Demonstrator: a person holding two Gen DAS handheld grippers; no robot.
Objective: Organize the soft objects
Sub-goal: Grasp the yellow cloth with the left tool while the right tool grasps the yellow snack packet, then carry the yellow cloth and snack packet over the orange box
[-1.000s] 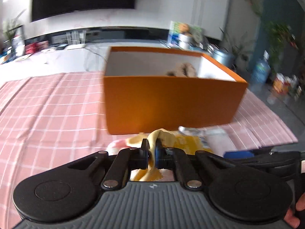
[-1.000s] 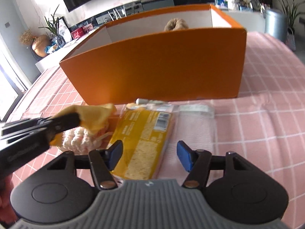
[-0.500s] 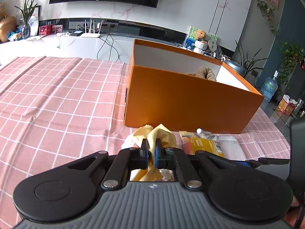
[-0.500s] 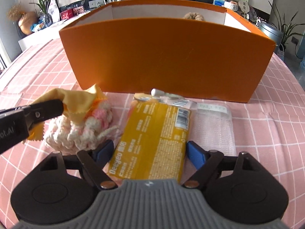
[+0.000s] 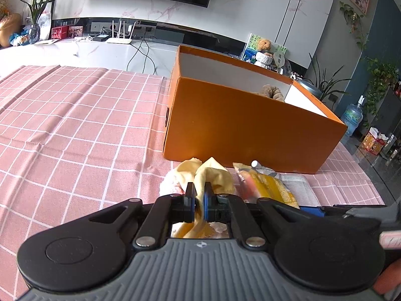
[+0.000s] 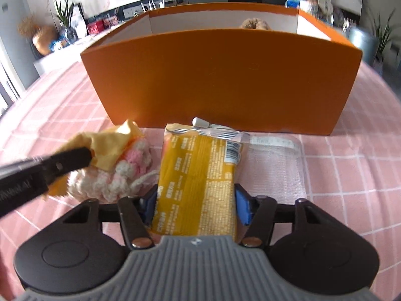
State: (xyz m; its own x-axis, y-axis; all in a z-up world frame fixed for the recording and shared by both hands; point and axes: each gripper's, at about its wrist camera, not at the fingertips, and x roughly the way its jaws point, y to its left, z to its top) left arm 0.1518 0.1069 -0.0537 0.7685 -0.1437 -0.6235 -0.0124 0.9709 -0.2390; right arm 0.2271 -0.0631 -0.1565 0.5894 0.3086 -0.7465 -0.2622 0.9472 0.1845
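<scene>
My left gripper (image 5: 198,193) is shut on a yellow cloth (image 5: 213,173), which drapes over a pink and white crochet piece (image 6: 120,175) on the pink checked tablecloth. In the right wrist view the cloth (image 6: 110,148) sits at the tip of the left gripper's fingers (image 6: 62,163). My right gripper (image 6: 196,205) straddles a yellow packet (image 6: 198,175). Its jaws are closing, and the blue pads touch the packet's two long edges. Just behind stands an open orange box (image 6: 220,75) with a brown plush toy (image 6: 254,23) inside.
A clear mesh pouch (image 6: 275,168) lies right of the packet, and a small white-capped tube (image 6: 200,122) rests against the box's front wall. The tablecloth (image 5: 75,130) stretches out to the left. A white counter with plants and clutter runs behind the table.
The right gripper has moved forward over the yellow packet and its jaws have narrowed onto it. The left gripper has rolled a little, still holding the yellow cloth.
</scene>
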